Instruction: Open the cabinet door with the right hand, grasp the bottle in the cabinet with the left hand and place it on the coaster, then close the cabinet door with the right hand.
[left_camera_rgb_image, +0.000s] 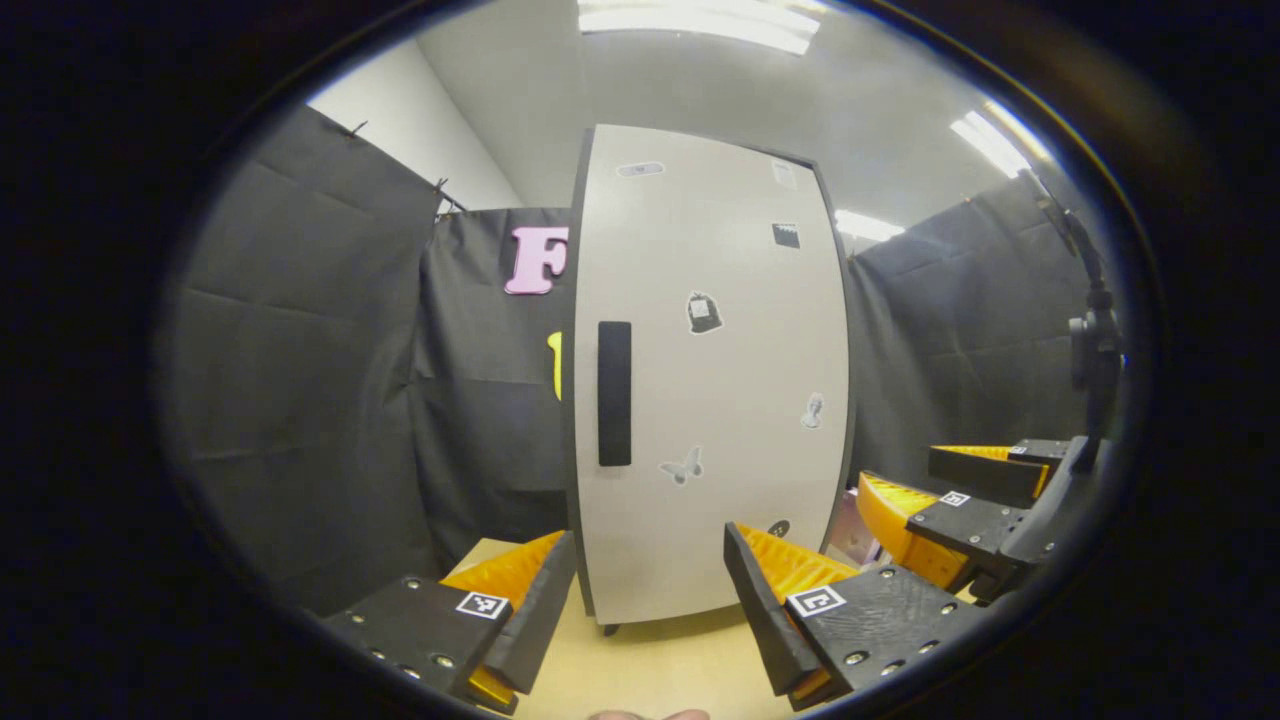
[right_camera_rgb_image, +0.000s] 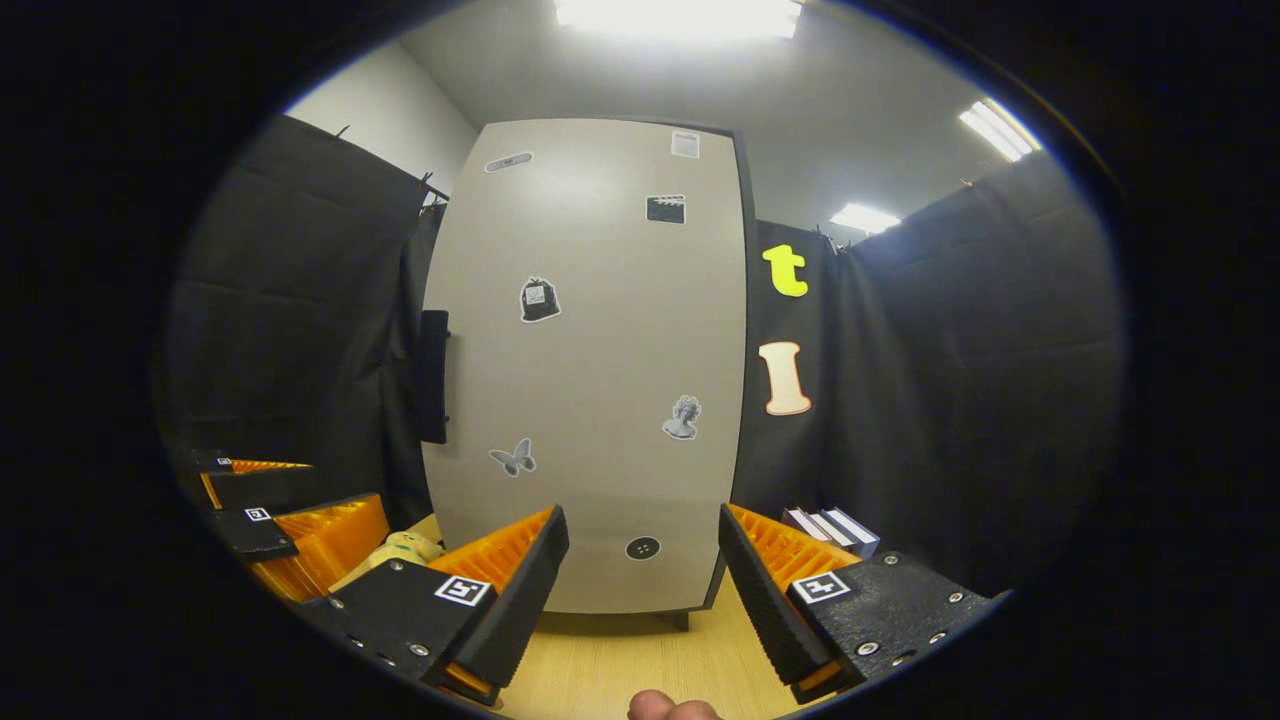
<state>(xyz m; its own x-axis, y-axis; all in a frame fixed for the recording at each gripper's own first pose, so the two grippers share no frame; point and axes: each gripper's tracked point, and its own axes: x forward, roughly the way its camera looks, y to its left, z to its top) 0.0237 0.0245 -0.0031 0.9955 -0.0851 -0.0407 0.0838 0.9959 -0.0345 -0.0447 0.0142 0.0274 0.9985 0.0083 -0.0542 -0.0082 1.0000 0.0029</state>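
In the left gripper view the left gripper (left_camera_rgb_image: 650, 590) is hanging low over the wooden table (left_camera_rgb_image: 650, 670) with its fingers spread wide and holding nothing. In the right gripper view the right gripper (right_camera_rgb_image: 645, 585) is standing just as wide, also holding nothing, with the same table (right_camera_rgb_image: 640, 655) beneath it. Both are facing the cabinet door (right_camera_rgb_image: 590, 350), which is sitting shut, so the bottle is lying hidden behind it and cannot be located. The coaster cannot be made out either.

The step in hand looks to be the first one: opening the door with the right hand. The dark handle (right_camera_rgb_image: 433, 375) is running vertically along the door's left edge in the right gripper view, well off the gripper's centre line. The next move is calling for the right gripper to swing toward that handle, close around it and pull. Farther back, some books (right_camera_rgb_image: 835, 528) are lying beside the cabinet's foot.
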